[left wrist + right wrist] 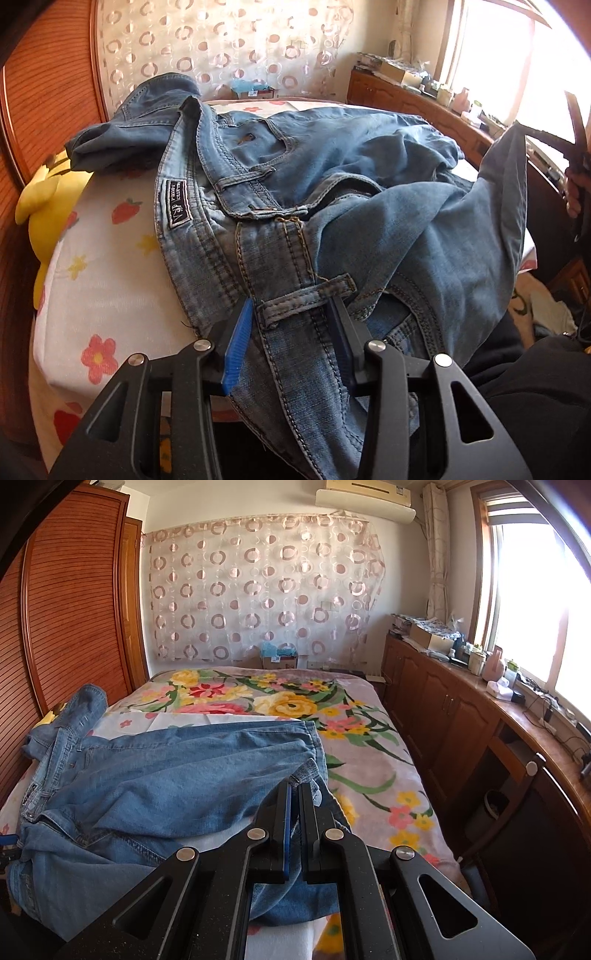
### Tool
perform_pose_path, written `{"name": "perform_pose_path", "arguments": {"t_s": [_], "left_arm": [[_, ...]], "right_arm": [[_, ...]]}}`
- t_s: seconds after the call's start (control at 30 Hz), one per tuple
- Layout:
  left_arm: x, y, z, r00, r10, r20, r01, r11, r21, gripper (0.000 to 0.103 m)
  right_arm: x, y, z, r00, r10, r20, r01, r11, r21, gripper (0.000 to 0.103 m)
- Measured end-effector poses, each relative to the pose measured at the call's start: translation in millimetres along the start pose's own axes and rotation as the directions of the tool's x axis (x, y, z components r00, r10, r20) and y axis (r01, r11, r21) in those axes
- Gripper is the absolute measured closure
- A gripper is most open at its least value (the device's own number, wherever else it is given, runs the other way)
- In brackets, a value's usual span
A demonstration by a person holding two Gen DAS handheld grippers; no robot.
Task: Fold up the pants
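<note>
Light blue jeans (332, 192) lie rumpled across the bed, waistband near me on the left. My left gripper (291, 306) has its blue-padded jaws wide apart on either side of the waistband (295, 332) beside a belt loop (306, 295); the denim lies between them but is not pinched. My right gripper (294, 790) is shut on a leg hem (308, 771) of the jeans (166, 775) and holds it above the bed. It also shows at the right edge of the left wrist view (532, 133), lifting the leg.
The bed has a white fruit-print sheet (110, 266) and a floral blanket (369, 738). A yellow plush toy (40, 206) lies at the bed's left edge. A wooden wardrobe (74, 609) stands left, wooden cabinets (443, 709) with clutter run along the right under the window.
</note>
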State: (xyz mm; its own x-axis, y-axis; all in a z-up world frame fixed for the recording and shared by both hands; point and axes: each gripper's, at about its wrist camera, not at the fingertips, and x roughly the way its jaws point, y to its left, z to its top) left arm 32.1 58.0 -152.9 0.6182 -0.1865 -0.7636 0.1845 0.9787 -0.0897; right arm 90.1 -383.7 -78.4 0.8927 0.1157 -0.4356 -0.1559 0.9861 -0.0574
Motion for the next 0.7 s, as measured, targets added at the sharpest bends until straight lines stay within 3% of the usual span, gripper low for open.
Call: {"name": "perform_pose_path", "arguments": {"t_s": [0.13, 0.2, 0.23, 0.33, 0.5, 0.7], "left_arm": [[-0.1, 1.3, -0.7, 1.000, 0.004, 0.009, -0.004, 1.000, 0.002, 0.065], [-1.0, 1.5, -0.2, 1.000, 0.021, 0.011, -0.021, 1.000, 0.005, 0.088], [-2.3, 0.8, 0.5, 1.000, -0.003, 0.008, 0.003, 1.000, 0.004, 0.089], [-8.4, -4.6, 2.6, 1.000, 0.021, 0.020, -0.021, 0.999, 0.036, 0.092], [-42.9, -1.4, 24.1, 0.993, 0.028, 0.113, -0.032, 0.999, 0.033, 0.093], [-60.1, 4.4, 86.2, 0.976, 0.073, 0.206, -0.091, 0.993, 0.078, 0.093]], "right_arm": [[0.9, 0.5, -1.8, 1.000, 0.008, -0.003, -0.008, 1.000, 0.006, 0.100], [0.4, 2.0, -2.3, 1.000, 0.010, -0.005, -0.010, 1.000, 0.005, 0.100], [-0.2, 2.6, -1.8, 1.000, 0.010, -0.006, -0.010, 1.000, 0.003, 0.100], [-2.2, 2.3, -1.4, 1.000, 0.010, -0.001, -0.010, 1.000, 0.004, 0.100], [-10.5, -2.2, 2.8, 1.000, 0.006, 0.027, -0.007, 1.000, 0.017, 0.100], [-22.3, -7.7, 31.2, 0.994, 0.001, 0.110, -0.004, 1.000, 0.031, 0.100]]}}
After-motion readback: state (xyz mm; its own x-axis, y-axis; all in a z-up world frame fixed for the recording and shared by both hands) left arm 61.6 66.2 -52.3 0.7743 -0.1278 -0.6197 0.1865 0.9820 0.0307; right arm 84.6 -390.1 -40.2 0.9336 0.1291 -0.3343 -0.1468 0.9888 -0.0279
